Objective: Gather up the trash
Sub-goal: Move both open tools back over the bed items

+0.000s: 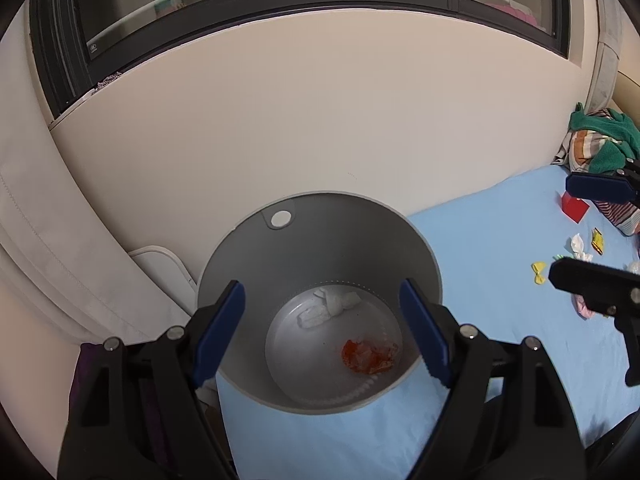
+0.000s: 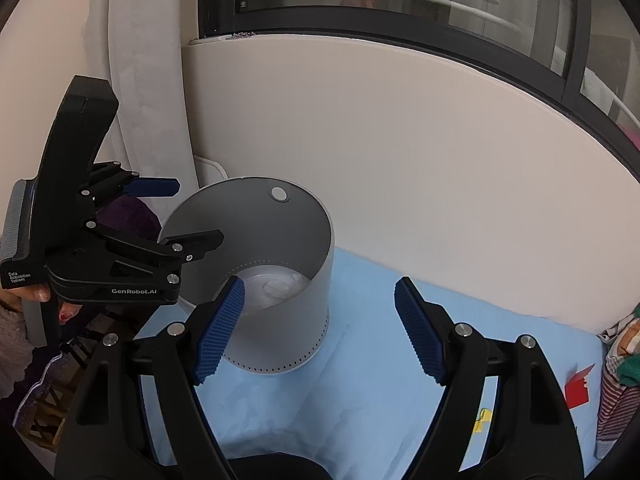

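Note:
A grey round bin point(image 1: 248, 264) stands on the light blue sheet point(image 1: 480, 248) against the wall. At its bottom lie white crumpled tissues point(image 1: 328, 308) and an orange wrapper point(image 1: 370, 356). My left gripper point(image 1: 322, 292) hangs open over the bin's mouth with nothing between its fingers; the right wrist view shows it at the bin's left rim point(image 2: 200, 211). My right gripper point(image 2: 320, 286) is open and empty over the sheet, just right of the bin point(image 2: 280, 312). On the sheet at the right lie a yellow wrapper point(image 1: 539, 272), a white tissue point(image 1: 578, 246) and a small yellow packet point(image 1: 598, 240).
A red paper box point(image 1: 574, 208) and a pink scrap point(image 1: 582, 308) also lie on the sheet. Bunched clothes point(image 1: 600, 140) sit in the far right corner. A cream wall point(image 1: 320, 120) under a dark window frame is close behind the bin. A hand point(image 2: 44, 296) holds the left gripper.

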{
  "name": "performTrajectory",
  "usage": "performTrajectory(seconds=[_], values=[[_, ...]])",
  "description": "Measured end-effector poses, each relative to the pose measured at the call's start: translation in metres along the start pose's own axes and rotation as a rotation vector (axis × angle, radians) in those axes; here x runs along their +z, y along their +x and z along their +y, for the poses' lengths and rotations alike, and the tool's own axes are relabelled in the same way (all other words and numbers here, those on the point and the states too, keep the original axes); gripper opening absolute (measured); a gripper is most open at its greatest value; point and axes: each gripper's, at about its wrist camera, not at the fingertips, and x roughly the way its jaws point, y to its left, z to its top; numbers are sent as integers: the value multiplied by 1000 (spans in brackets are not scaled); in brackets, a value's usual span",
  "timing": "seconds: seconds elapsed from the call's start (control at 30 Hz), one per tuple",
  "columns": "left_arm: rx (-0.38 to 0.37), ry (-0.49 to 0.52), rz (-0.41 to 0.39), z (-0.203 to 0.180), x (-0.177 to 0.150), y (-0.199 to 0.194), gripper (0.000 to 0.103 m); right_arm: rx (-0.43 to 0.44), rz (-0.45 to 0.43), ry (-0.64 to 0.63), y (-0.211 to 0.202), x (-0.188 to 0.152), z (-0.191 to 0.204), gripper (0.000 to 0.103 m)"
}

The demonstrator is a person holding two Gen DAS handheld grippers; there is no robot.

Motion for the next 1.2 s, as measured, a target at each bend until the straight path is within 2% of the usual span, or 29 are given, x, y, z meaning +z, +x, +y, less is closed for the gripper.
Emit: performTrajectory(seconds=[0.27,0.47,0.67,0.87,1.03,1.2], values=[[-23,13,6,-16,-15,-10,79,-19,3,32,-8,-12,-5,74],[-52,49,7,-45,-27,-17,79,-76,4,76,-21,-34,-14,74],[-102,102,10,-89,-37,-19,79,-184,14,164,-40,-72,-38,74],[-184,151,-10,-142,-42,-23,79,-335,18,257,-65,-122,-66,74],[-265,208,-12,-195,-46,-21,79,-459,15,342,-95,-174,-92,75],[-282,281,-22,-256,-52,-14,79,-607,15,443,-131,-232,-119,75]])
